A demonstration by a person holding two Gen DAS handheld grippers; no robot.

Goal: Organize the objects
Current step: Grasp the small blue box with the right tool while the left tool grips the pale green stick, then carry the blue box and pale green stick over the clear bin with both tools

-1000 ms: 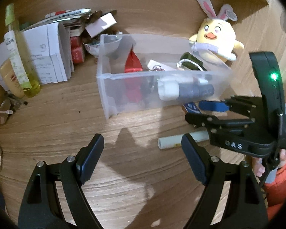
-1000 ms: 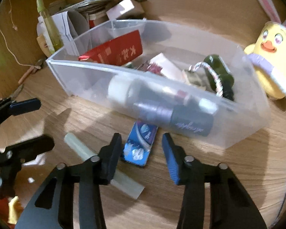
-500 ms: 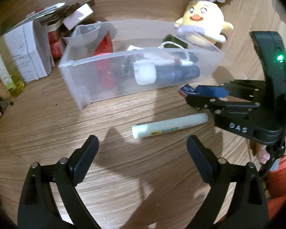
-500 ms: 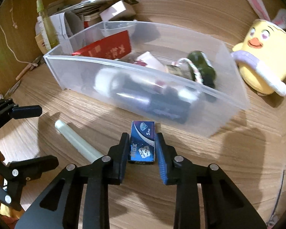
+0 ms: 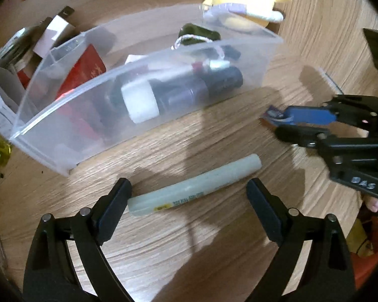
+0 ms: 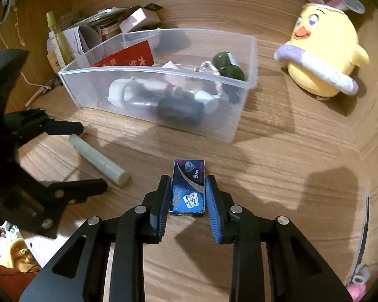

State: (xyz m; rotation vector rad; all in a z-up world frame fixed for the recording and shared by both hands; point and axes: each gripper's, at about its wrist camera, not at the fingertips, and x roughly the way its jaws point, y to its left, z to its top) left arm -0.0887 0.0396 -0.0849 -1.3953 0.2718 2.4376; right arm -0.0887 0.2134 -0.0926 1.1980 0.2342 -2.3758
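Note:
My right gripper (image 6: 187,188) is shut on a small blue blade packet (image 6: 188,187) and holds it above the wooden table, in front of the clear plastic bin (image 6: 242,105). It also shows in the left wrist view (image 5: 277,120) with the packet (image 5: 273,114) at its tips. My left gripper (image 5: 189,196) is open, its fingers on either side of a pale green tube (image 5: 194,188) lying on the table. The tube shows in the right wrist view (image 6: 98,159) too. The bin (image 5: 48,151) holds a red packet, dark bottles and a white cap.
A yellow chick plush (image 6: 322,55) sits to the right of the bin. Papers, boxes and a yellow-green bottle (image 6: 58,40) are piled behind the bin's left end. A wooden wall rises behind.
My right gripper closed on the blue packet and lifted it back from the bin. My left gripper moved forward until its open fingers straddle the pale tube.

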